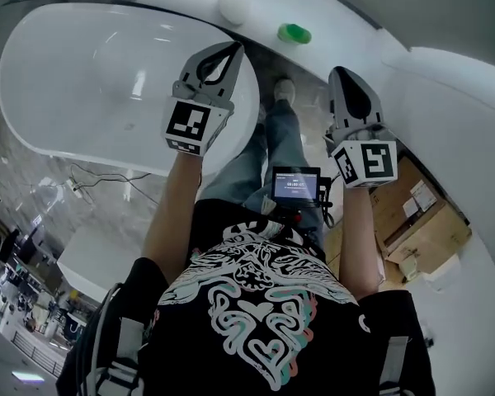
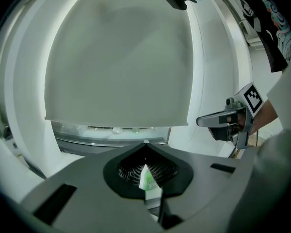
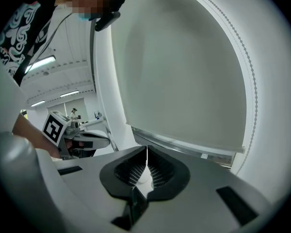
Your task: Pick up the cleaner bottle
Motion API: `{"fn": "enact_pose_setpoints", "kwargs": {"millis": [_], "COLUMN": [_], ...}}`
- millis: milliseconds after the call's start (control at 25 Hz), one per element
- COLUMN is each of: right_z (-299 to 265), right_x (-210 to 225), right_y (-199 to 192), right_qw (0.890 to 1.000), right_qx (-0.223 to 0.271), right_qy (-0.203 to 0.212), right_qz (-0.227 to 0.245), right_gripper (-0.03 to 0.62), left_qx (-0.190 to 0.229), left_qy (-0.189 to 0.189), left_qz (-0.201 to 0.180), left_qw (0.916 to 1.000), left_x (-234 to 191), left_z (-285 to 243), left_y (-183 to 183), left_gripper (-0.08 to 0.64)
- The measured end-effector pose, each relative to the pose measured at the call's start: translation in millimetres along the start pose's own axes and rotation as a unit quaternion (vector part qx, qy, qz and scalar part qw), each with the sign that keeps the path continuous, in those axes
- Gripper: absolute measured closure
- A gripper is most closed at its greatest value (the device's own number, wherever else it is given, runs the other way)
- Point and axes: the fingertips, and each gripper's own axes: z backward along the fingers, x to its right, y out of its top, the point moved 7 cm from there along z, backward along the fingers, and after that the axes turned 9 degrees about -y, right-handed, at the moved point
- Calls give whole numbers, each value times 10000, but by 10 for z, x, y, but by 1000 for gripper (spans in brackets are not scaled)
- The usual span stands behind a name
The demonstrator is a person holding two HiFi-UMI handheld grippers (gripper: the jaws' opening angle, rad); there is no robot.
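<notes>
A small green-capped thing (image 1: 294, 33), probably the cleaner bottle seen from above, stands on the white ledge (image 1: 346, 23) ahead of me. My left gripper (image 1: 224, 53) is shut and empty over the rim of the white bathtub (image 1: 91, 81), short and left of the green cap. My right gripper (image 1: 346, 79) is also shut and empty, to the cap's right and nearer me. In the left gripper view a white and green sliver (image 2: 147, 180) shows through the hollow behind the closed jaw tips (image 2: 145, 143). The right gripper view shows its tips (image 3: 146, 149) pressed together.
A white rounded object (image 1: 233, 7) sits on the ledge left of the green cap. My legs and a shoe (image 1: 285, 89) are between the grippers. Cardboard boxes (image 1: 421, 221) lie at the right. A large pale panel (image 2: 116, 62) fills both gripper views.
</notes>
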Motion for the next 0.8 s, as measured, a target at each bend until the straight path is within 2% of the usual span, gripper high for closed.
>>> {"fn": "enact_pose_setpoints", "kwargs": {"millis": [520,800], "right_z": [-304,-479], "right_x": [129,194], "right_y": [-625,-906], "right_qw": [9990,9986], "right_qx": [-305,-449], "right_qy": [198,181], "right_qz": [254,230], "right_gripper": [565,565], "left_qx": [-108,-201], "left_qy": [-165,-210], "left_qz": [124,151], "left_qw": [9997,9995], "left_x": [-36,-94], "left_z": [-371,-580], "left_y": [-562,-800], "left_gripper": [546,546]}}
